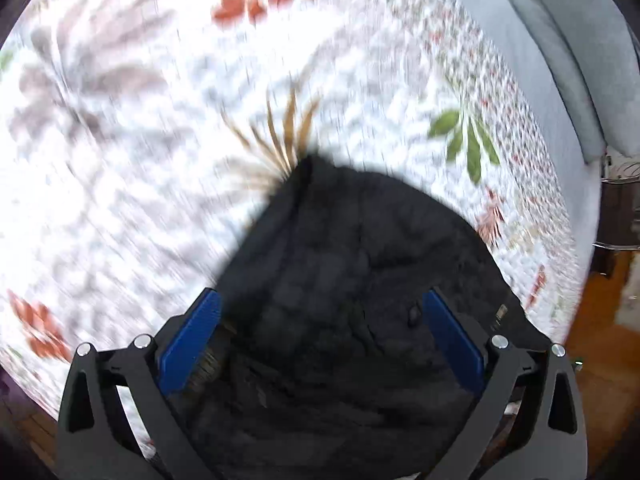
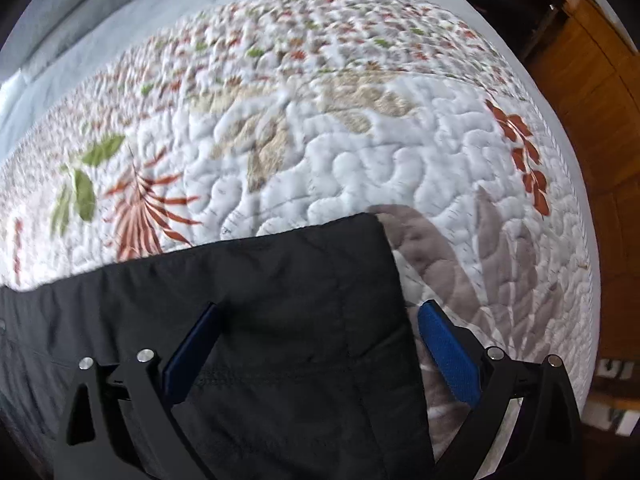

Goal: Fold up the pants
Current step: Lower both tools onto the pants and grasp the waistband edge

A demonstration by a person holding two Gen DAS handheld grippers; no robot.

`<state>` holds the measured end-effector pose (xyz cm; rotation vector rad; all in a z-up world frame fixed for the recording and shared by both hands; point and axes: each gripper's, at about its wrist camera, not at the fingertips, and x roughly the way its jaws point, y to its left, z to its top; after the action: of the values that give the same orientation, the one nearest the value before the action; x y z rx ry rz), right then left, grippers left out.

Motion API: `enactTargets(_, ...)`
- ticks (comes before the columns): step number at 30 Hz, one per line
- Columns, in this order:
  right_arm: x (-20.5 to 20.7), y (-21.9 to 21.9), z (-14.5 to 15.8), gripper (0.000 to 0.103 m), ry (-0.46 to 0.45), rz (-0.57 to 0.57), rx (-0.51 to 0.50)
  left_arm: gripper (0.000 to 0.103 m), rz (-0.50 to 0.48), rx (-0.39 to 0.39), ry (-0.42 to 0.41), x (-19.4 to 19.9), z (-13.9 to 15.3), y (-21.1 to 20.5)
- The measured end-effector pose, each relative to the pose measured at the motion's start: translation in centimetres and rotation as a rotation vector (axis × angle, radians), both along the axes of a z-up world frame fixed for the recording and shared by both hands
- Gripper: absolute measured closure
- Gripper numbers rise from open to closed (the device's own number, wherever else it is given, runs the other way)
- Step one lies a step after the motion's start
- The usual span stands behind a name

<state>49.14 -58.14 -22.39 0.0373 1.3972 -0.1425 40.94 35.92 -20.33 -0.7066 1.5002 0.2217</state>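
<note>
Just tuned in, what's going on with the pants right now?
A person with a gripper in each hand is folding black pants on a quilted floral bedspread. Both the left gripper and the right gripper sit over the fabric with jaws open, gripping nothing. The left view is motion-blurred; the pants look bunched there.

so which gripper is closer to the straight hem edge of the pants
Right. The right gripper hangs open over the pants just behind that flat hem edge. The left gripper, also open, hovers over a bunched, rumpled part with no hem in its view.
</note>
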Motion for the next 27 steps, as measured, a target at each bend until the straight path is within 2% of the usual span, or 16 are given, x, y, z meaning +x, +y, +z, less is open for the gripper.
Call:
enactTargets(2, 0.1, 0.1, -0.1, 0.003, -0.011, -0.009, 0.003, 0.003, 0.000, 0.028, 0.032, 0.5, -0.6, 0.5)
enactTargets(6, -0.1, 0.4, 0.2, 0.003, -0.027, -0.006, -0.005, 0.003, 0.032, 0.025, 0.091, 1.4, -3.3, 1.2)
enactTargets(10, 0.3, 1.9, 0.3, 0.003, -0.035, 0.012, -0.019, 0.003, -0.003, 0.065, 0.102, 1.8, -4.1, 0.1)
enactTargets(12, 0.0, 2.3, 0.5, 0.003, -0.044, 0.014, -0.016, 0.004, -0.052, 0.042, 0.088, 2.1, -4.0, -0.9)
enactTargets(17, -1.8, 3.6, 0.9, 0.007, -0.086, 0.033, -0.020, 0.004, -0.184, 0.049, 0.088, 2.5, -3.6, -3.5)
enactTargets(19, -2.5, 4.1, 1.0, 0.011, -0.097, 0.041, -0.025, 0.004, -0.217, 0.086, 0.086, 2.7, -3.4, -4.4)
enactTargets(22, -3.5, 4.6, 1.6, 0.028, -0.103, 0.061, -0.035, 0.010, -0.240, 0.134, 0.082, 3.1, -3.1, -6.3)
enactTargets(24, -4.2, 4.8, 2.3, 0.055, -0.107, 0.061, -0.030, 0.022, -0.247, 0.157, 0.073, 3.5, -2.7, -7.5)
enactTargets(27, -4.8, 5.6, 3.3, 0.078, -0.116, 0.075, -0.036, 0.036, -0.253, 0.172, 0.072, 3.2, -1.8, -8.0)
